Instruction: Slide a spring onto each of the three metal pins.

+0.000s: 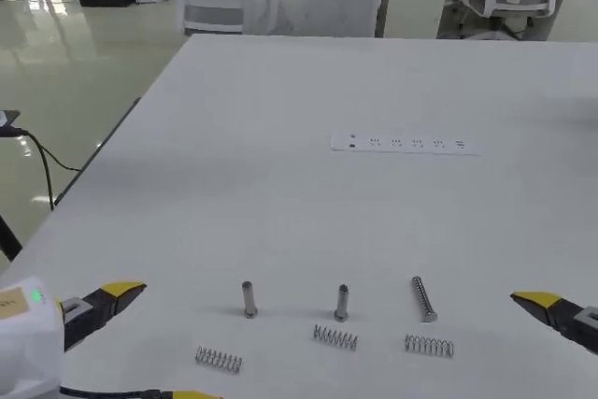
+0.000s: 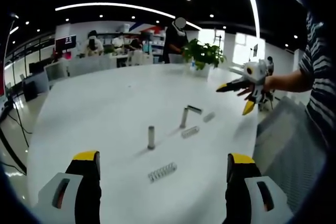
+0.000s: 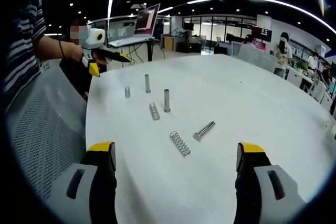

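Three metal pins stand in a row near the table's front edge. The left pin (image 1: 249,298) and the middle pin (image 1: 341,303) are upright; the right pin (image 1: 423,298) lies on its side. A loose spring lies in front of each: left spring (image 1: 219,359), middle spring (image 1: 335,337), right spring (image 1: 429,347). My left gripper (image 2: 163,158) is open and empty, low at the left, facing the left spring (image 2: 161,171). Off to the right, my right gripper (image 3: 176,149) is open and empty, with the right spring (image 3: 180,144) and lying pin (image 3: 203,130) just ahead.
A white power strip (image 1: 404,144) lies mid-table beyond the pins. The white table (image 1: 280,193) has its left edge running diagonally, with a black cable (image 1: 42,165) hanging past it. Chairs and desks stand behind the far edge.
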A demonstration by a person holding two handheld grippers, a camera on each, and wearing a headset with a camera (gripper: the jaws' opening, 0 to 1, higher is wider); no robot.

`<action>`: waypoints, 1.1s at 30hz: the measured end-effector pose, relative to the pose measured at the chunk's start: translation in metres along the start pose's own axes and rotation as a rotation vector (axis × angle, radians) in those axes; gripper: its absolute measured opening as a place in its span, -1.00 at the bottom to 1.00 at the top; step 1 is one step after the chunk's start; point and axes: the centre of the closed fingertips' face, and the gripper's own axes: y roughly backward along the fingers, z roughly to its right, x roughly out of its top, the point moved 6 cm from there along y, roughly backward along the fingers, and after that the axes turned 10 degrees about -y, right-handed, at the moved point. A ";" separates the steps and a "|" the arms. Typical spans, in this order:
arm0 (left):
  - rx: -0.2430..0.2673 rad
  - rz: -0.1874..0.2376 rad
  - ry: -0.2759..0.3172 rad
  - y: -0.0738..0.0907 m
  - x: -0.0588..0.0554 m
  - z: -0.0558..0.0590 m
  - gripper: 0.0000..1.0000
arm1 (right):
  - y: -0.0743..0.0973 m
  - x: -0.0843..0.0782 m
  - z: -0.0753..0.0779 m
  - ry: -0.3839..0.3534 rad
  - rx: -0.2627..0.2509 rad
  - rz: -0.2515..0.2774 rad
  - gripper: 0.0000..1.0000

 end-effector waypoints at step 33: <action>0.017 -0.015 0.009 0.004 -0.006 -0.002 0.96 | -0.021 0.054 0.027 -0.022 0.005 -0.052 0.20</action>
